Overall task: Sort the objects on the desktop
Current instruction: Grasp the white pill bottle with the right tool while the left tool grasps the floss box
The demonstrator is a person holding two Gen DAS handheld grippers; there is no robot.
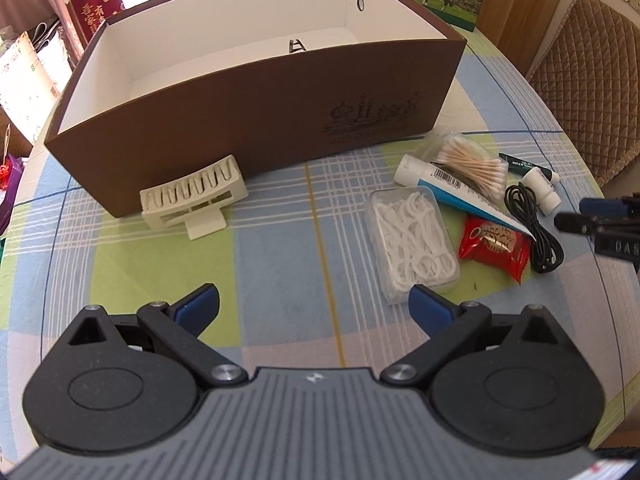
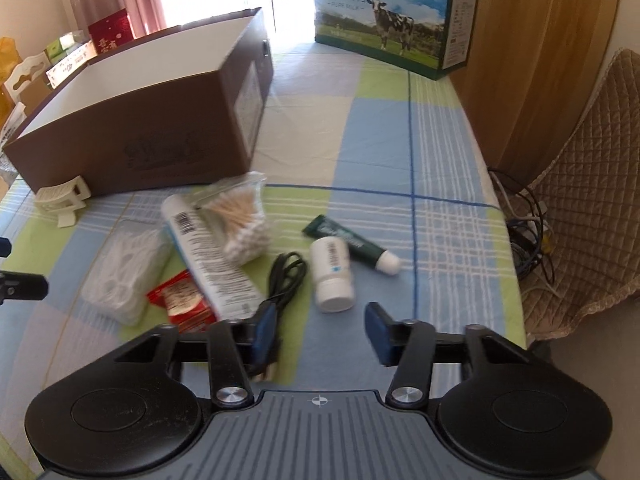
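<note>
Sorting has barely begun: the brown box [image 1: 256,120] holds only one small dark clip at its back, and everything else lies loose on the plaid cloth [image 1: 280,264].

At far left, the cream ribbed plastic rack [image 1: 192,200] touches the box's front wall. Your left gripper [image 1: 314,306] hangs released over bare cloth, nothing between its blue pads. Just right of it sits the clear, hard-walled floss case [image 1: 412,240], a fair target for that hand.

Next come the soft white tube [image 2: 208,252], lying across a crinkly red sachet [image 2: 180,300], then a limp bag of cotton swabs [image 2: 240,220] and a coiled black cable [image 2: 286,276].

Your right gripper [image 2: 320,332] is part-closed but grasps nothing. The smooth white bottle [image 2: 332,276] lies on its side just ahead of it, so I judge it the pick: push forward, straddle the round body, and squeeze squarely or it may roll. The dark green stick [image 2: 352,244] lies beyond.
</note>
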